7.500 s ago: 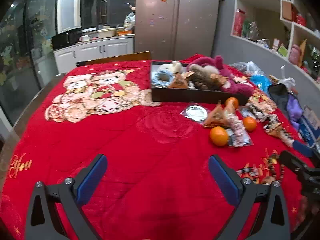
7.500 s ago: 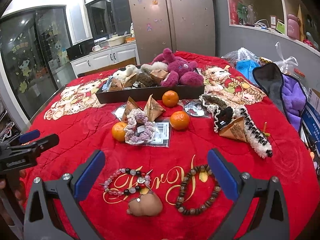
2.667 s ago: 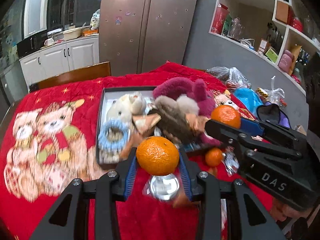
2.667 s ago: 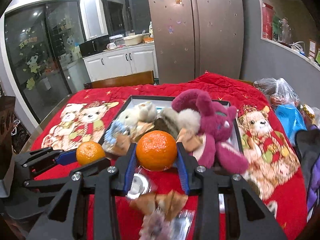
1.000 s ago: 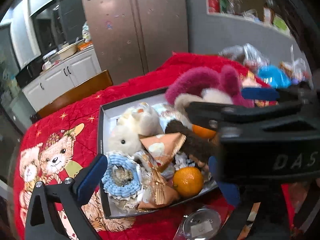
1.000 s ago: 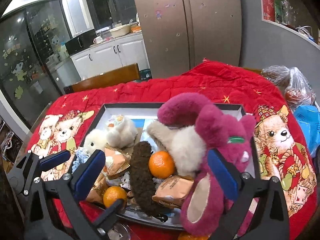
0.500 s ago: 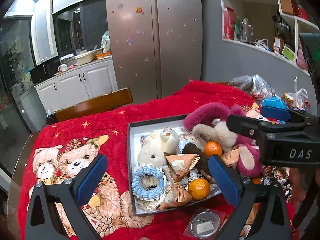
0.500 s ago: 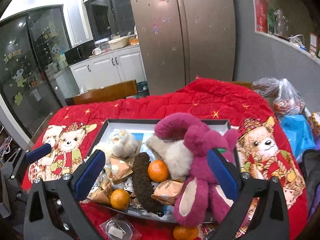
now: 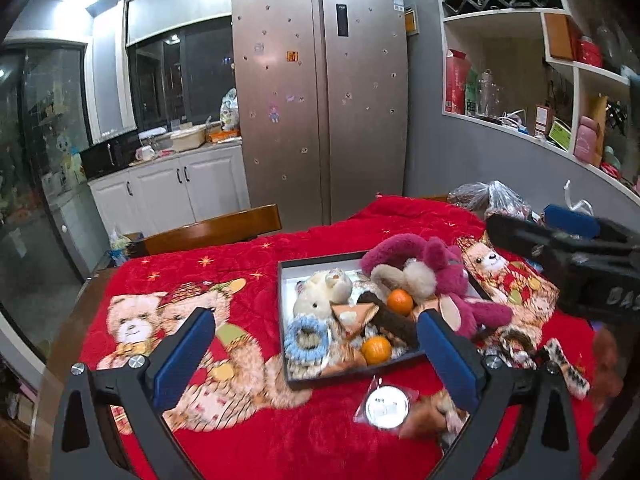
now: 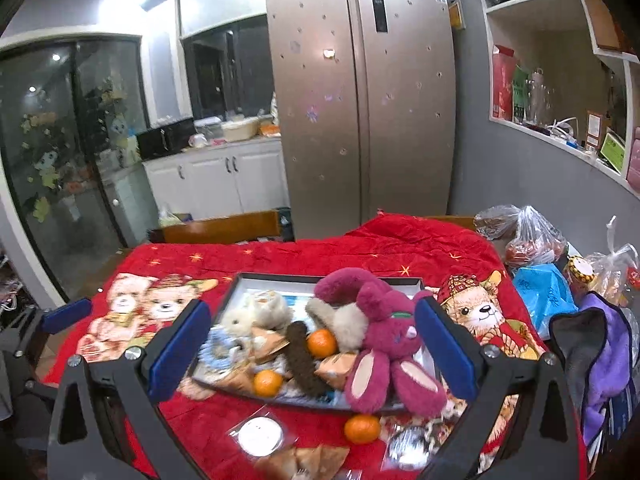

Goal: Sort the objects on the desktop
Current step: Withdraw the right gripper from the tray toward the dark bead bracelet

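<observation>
A dark tray (image 9: pixel 285 280) (image 10: pixel 224 308) on the red blanket holds soft toys, a blue ring toy (image 9: pixel 305 334), paper cones and two oranges (image 9: pixel 376 350) (image 9: pixel 400 301). The same two oranges (image 10: pixel 268 382) (image 10: pixel 321 343) show in the right wrist view, beside a magenta plush rabbit (image 10: pixel 390 344). A third orange (image 10: pixel 362 429) lies on the blanket in front of the tray. My left gripper (image 9: pixel 316 354) hangs open and empty above the blanket, short of the tray. My right gripper (image 10: pixel 312 348) is open and empty too, raised before the tray.
A round silver packet (image 9: pixel 387 402) (image 10: pixel 259 433) and paper cones (image 10: pixel 304 458) lie on the blanket near the tray's front. Plastic bags (image 10: pixel 532 240) and a purple cloth (image 10: pixel 608 356) crowd the right edge. A wooden chair back (image 9: pixel 216 232) stands behind the table.
Both grippers have let their oranges go into the tray and opened. Since then they have drawn back and risen, so the tray looks smaller and farther away.
</observation>
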A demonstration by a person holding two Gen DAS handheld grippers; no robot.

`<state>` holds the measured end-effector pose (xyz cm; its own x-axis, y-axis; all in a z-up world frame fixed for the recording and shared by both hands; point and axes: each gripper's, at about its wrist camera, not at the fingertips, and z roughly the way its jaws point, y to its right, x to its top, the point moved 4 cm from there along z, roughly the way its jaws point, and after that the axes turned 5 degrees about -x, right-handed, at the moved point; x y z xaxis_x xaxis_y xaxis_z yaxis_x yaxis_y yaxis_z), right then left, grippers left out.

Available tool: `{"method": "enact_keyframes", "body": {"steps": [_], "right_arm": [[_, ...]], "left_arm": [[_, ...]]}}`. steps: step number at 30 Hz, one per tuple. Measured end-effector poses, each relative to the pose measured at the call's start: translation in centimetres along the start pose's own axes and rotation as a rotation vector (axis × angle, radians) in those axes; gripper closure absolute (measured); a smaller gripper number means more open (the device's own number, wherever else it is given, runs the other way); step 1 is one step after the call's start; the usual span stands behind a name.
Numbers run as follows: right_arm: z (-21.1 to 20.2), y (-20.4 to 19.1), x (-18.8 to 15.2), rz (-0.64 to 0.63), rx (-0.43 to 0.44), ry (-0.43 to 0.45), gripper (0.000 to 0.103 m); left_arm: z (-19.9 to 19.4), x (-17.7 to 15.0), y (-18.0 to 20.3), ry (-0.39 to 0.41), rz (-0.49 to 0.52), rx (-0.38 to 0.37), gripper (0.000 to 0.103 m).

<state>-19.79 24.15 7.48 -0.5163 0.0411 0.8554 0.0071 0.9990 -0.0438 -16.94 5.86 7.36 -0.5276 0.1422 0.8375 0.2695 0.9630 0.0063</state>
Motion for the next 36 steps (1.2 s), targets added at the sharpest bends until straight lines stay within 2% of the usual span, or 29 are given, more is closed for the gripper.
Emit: {"method": "enact_keyframes", "body": {"steps": [3, 7, 10, 14, 19, 23, 32, 36], "right_arm": [[-3.5, 0.1, -0.9, -0.014, 0.003, 0.027, 0.000], [-8.9, 0.9, -4.3, -0.013, -0.011, 0.070, 0.000], [-11.9, 1.8, -8.1, 0.008, -0.014, 0.074, 0.000], [-14.8, 3.5, -14.8, 0.015, -0.020, 0.064, 0.000], [-14.9, 5.8, -20.5, 0.051, -0.051, -0.070, 0.000], [-14.1, 6.6, -22.5, 0.050, -0.083, -0.120, 0.000], [-11.8, 9.3, -24.2, 0.136, -0.085, -0.172, 0.000], [-10.3, 10.0, -25.1, 0.148, -0.089, -0.210, 0.000]], "left_arm": [[-2.5, -1.7, 0.0, 0.005, -0.042, -0.004, 0.000], [-5.3, -5.3, -0.2, 0.003, -0.119, -0.020, 0.000], [-6.9, -9.0, 0.0, -0.020, -0.150, -0.028, 0.000], [-8.5, -13.8, 1.2, -0.058, -0.118, -0.042, 0.000], [-9.0, -17.6, 3.2, -0.098, -0.077, -0.070, 0.000], [-8.4, -18.7, 4.9, -0.118, -0.065, -0.124, 0.000], [-5.5, -19.7, 7.9, -0.163, -0.017, -0.198, 0.000], [-3.7, -20.2, 8.6, -0.196, -0.009, -0.200, 0.000]]}}
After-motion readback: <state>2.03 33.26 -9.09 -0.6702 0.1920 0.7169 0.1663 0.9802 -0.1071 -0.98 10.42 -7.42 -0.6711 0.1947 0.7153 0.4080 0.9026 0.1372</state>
